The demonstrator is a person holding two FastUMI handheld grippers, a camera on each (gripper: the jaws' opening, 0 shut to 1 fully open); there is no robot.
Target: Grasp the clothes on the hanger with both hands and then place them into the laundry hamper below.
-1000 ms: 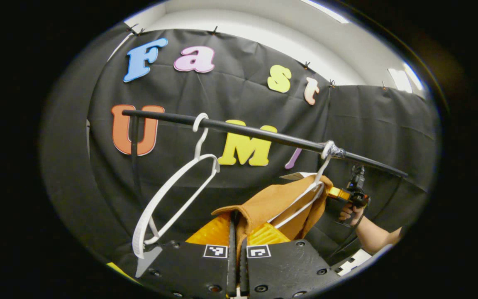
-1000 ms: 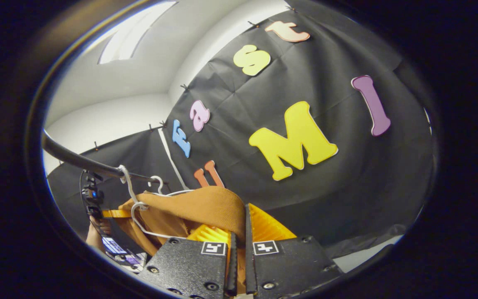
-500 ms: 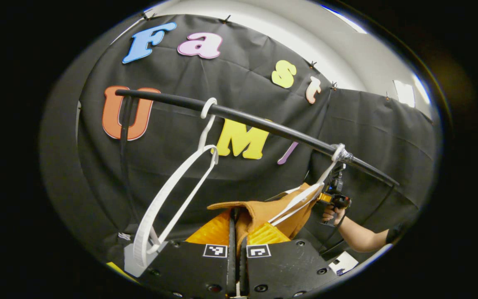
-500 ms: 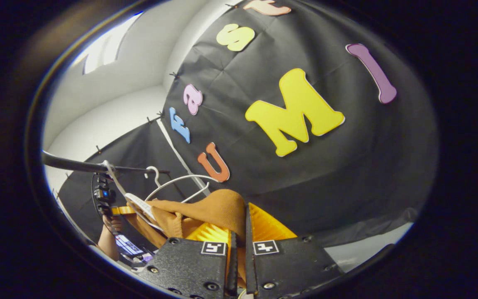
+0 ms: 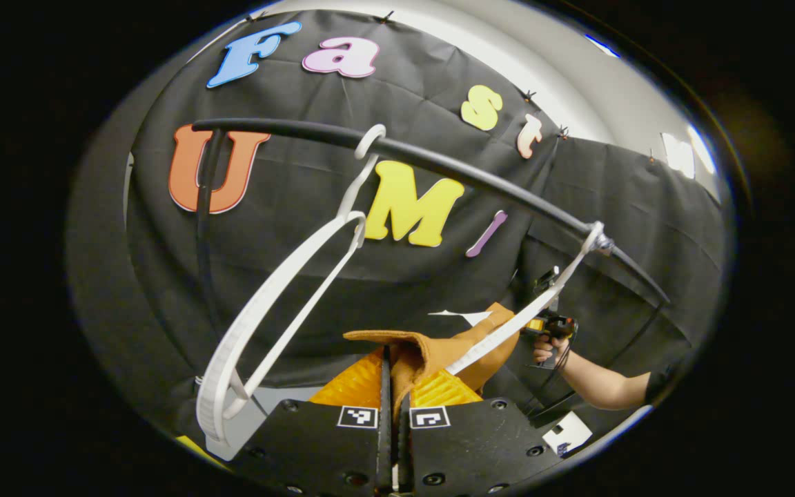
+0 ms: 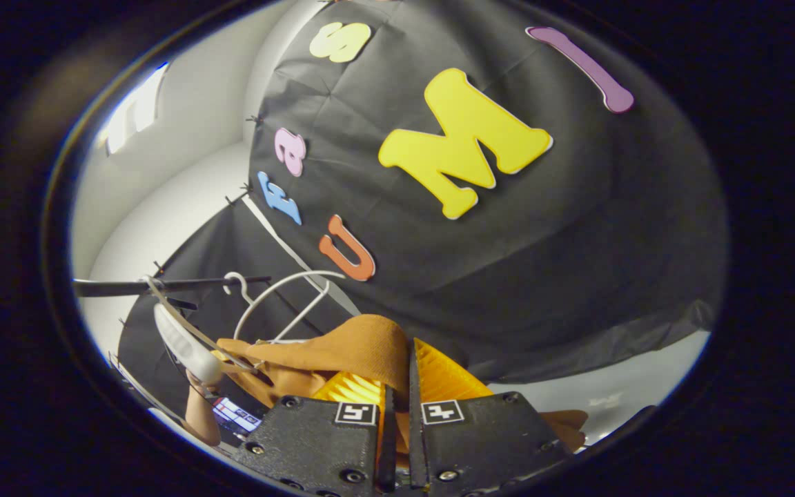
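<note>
— Backdrop?
— Black cloth wall point(image 5: 342, 276) behind everything, white room wall and ceiling above it. Black rail point(image 5: 439, 162) running across in the left gripper view, high left down to the right; seen again as a short dark bar at the far left of the right gripper view.

— On the rail?
— Two white hangers. Bare hanger point(image 5: 280, 310) hooked near the rail's left part, swung out toward the camera, lower end close to the left gripper's body. Second hanger point(image 5: 528, 310) hooked farther right, tilted, one arm lying across the brown garment point(image 5: 432, 348).

— Where exactly is the garment?
— Below the rail, stretched between the two grippers, well under the hook of the second hanger. Whether any part hangs on that hanger's arm: cannot tell. Hamper: nothing to report.

— Left gripper point(image 5: 392, 386)?
— Fingers drawn together at the bottom of its view, a fold of the brown cloth pinched between them and rising out of the gap.

— Right gripper point(image 6: 397, 393)?
— Likewise closed on the cloth, fabric bunched over the left finger point(image 6: 352, 390) and more spilling out lower right. Also visible far right in the left gripper view, beyond the garment, held by a hand point(image 5: 549, 345) with a bare forearm.

— Anything else?
— In the right gripper view, low left, the other hand point(image 6: 199, 386) beside the second hanger's pale end, a lit screen just below it.
</note>
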